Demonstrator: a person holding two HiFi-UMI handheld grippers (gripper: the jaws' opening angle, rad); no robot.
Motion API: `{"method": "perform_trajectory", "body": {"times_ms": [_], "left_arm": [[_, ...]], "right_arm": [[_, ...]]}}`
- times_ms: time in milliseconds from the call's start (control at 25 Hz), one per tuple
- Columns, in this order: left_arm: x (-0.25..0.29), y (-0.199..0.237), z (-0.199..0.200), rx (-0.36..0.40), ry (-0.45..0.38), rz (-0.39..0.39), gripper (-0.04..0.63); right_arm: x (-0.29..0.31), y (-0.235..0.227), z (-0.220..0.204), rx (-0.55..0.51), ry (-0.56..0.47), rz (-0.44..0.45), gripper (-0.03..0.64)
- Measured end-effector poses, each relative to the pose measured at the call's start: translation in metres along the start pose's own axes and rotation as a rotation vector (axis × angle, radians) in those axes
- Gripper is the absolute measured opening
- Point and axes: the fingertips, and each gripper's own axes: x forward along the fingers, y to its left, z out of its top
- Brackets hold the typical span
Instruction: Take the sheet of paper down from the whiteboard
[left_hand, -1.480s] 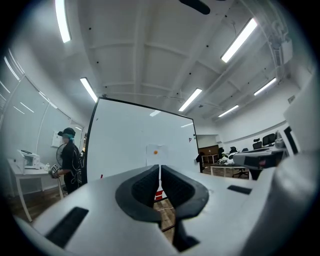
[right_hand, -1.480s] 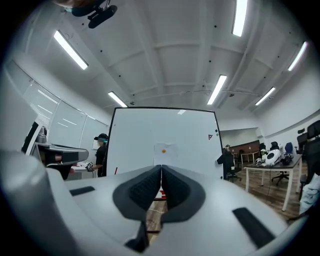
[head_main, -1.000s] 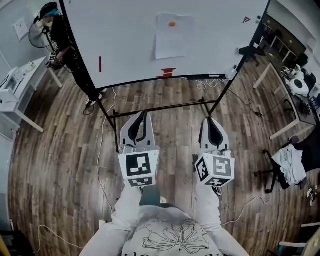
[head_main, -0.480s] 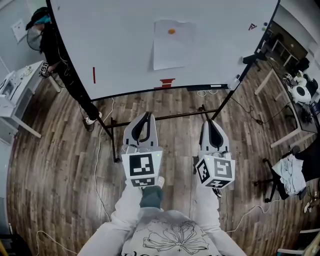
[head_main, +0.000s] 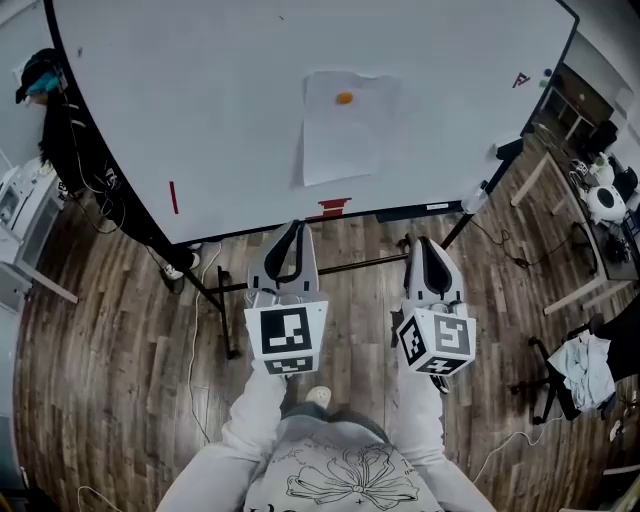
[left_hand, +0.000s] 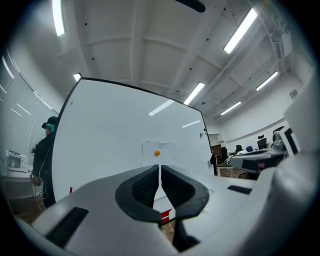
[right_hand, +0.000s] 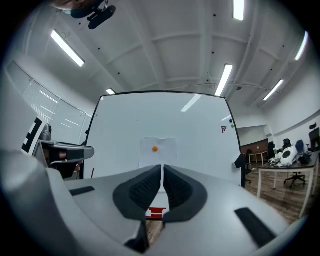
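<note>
On the white whiteboard (head_main: 200, 90), the white paper sheet (head_main: 345, 140) hangs under a round orange magnet (head_main: 344, 98), untaken; your left tongs (head_main: 291, 232) and right tongs (head_main: 427, 246) are closed, empty.

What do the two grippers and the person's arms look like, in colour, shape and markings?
Both the left gripper and the right gripper have light grey bodies with black-padded, ribbed tongs that taper forward. Each carries a white cube with black square markers. The sleeves are light grey.

White sheet of paper (head_main: 340, 140), orange dot (head_main: 344, 98), brown wood-grain floor (head_main: 100, 360)
</note>
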Motion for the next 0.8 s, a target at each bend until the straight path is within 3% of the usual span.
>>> {"method": "perform_trajectory", "body": {"times_ms": [440,800], "left_arm": [[0.090,0.017,-0.009,-0.004,0.007,0.022,0.015],[0.182,0.006,-0.015,0.009,0.005,0.125,0.015]], "right_arm": [[0.091,-0.031,-0.013,0.005,0.013,0.015,0.003],[0.185,-0.075,-0.017,-0.007,-0.011,0.138,0.005]]}}
